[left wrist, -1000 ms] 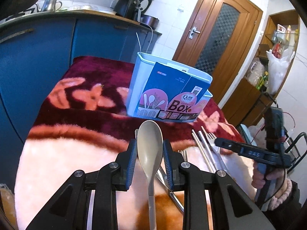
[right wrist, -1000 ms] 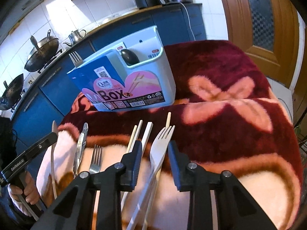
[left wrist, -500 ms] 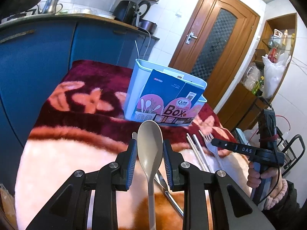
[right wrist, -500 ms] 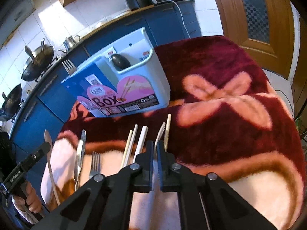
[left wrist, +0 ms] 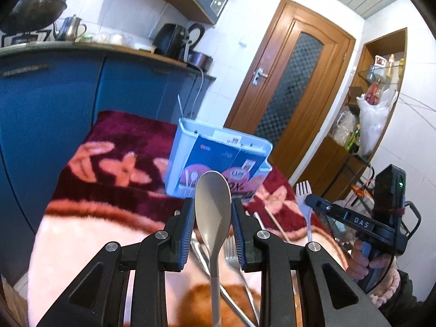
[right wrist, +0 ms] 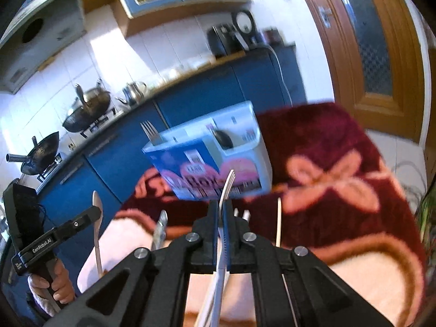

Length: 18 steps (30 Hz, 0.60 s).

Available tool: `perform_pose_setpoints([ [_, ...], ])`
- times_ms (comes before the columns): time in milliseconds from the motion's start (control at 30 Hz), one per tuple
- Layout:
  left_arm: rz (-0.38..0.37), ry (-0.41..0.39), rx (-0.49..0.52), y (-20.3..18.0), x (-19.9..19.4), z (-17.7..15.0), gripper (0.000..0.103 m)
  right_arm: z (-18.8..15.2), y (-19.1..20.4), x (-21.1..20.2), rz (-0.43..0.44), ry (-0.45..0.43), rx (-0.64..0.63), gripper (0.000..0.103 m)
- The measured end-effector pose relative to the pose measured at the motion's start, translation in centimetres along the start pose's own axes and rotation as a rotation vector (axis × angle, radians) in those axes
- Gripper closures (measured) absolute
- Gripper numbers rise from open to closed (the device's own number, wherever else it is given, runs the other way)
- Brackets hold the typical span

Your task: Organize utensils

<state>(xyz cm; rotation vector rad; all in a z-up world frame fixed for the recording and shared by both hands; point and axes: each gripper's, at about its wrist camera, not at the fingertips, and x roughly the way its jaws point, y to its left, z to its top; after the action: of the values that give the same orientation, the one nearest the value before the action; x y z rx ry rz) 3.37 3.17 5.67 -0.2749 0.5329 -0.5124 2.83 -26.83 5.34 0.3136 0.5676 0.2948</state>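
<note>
Fork now lifted clear of the table, spoon carried as before.

Clenched a moment ago on the white fork (right wrist: 226, 190), right claw (right wrist: 221, 212) now raised with it, tines up, aimed at the utensil box (right wrist: 218, 158); next likely a drop-in. Left claw (left wrist: 213, 218) level, clamped on the spoon (left wrist: 213, 207), short of the box. Knife (right wrist: 160, 226) and chopsticks (right wrist: 278, 218) left on the blanket (right wrist: 340, 190).

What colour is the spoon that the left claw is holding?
The spoon is a pale grey-beige all over. It shows best in the left wrist view.
</note>
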Motion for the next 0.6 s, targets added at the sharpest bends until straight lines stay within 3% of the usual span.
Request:
perform_pose_setpoints([
  [267,0.047,-0.101,0.035,-0.6,0.5,2.6,0.076,1.3,2.0,-2.1,-0.024,-0.155,-0.074,0.098],
  [600,0.104,-0.275,0.078,-1.6,2.4,7.4,0.076,2.3,1.7,-1.9,-0.020,-0.203,-0.082,0.098],
])
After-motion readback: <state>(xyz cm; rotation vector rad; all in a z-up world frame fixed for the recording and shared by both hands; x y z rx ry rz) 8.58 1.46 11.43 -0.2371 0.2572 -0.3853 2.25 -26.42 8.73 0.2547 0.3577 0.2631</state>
